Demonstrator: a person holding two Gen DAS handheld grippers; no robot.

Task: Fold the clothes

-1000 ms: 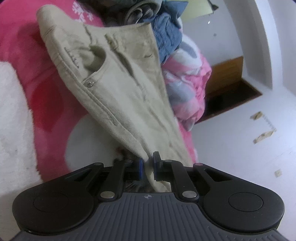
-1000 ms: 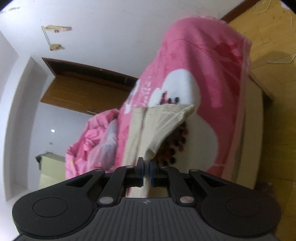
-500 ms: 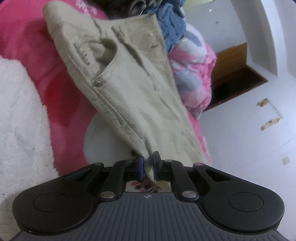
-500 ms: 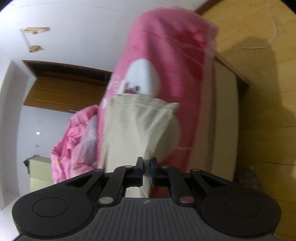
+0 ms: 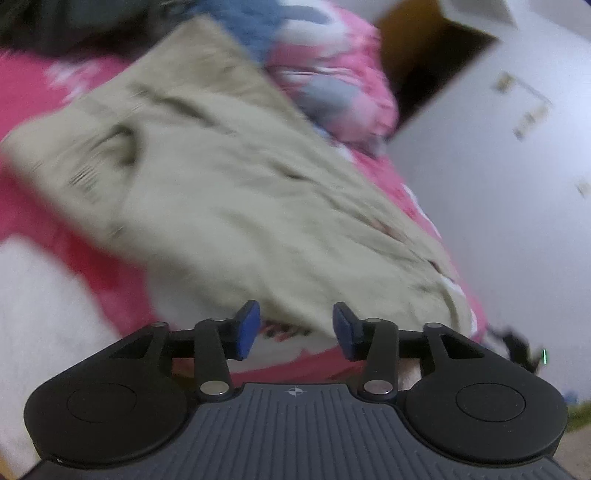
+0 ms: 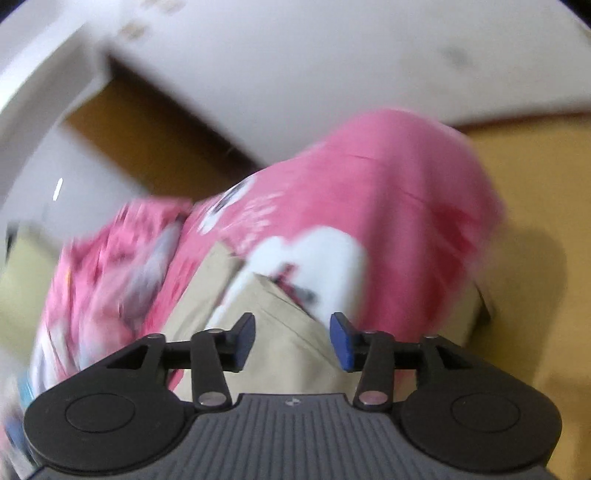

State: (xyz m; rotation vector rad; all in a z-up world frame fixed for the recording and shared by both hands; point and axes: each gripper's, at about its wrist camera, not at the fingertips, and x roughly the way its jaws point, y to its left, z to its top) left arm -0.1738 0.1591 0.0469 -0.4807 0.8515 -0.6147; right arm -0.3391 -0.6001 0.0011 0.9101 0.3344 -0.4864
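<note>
Beige trousers (image 5: 221, 192) lie spread on a pink and white blanket (image 5: 33, 92), waistband and pocket toward the upper left in the left wrist view. My left gripper (image 5: 295, 328) stands open just short of their near edge, nothing between its blue pads. In the right wrist view a beige trouser end (image 6: 273, 325) lies flat on the same pink blanket (image 6: 388, 192). My right gripper (image 6: 291, 339) is open above that cloth, holding nothing. Both views are blurred by motion.
A heap of blue and dark clothes (image 5: 251, 22) and a crumpled pink patterned quilt (image 5: 332, 81) lie beyond the trousers. A white fluffy patch (image 5: 48, 317) is at the left. Wooden floor (image 6: 532, 206) shows past the bed's right edge; a brown door (image 6: 147, 133) is behind.
Both grippers were shut on the beige trousers and holding them up; now both have opened and the trousers have dropped flat onto the blanket. Both cameras have swung.
</note>
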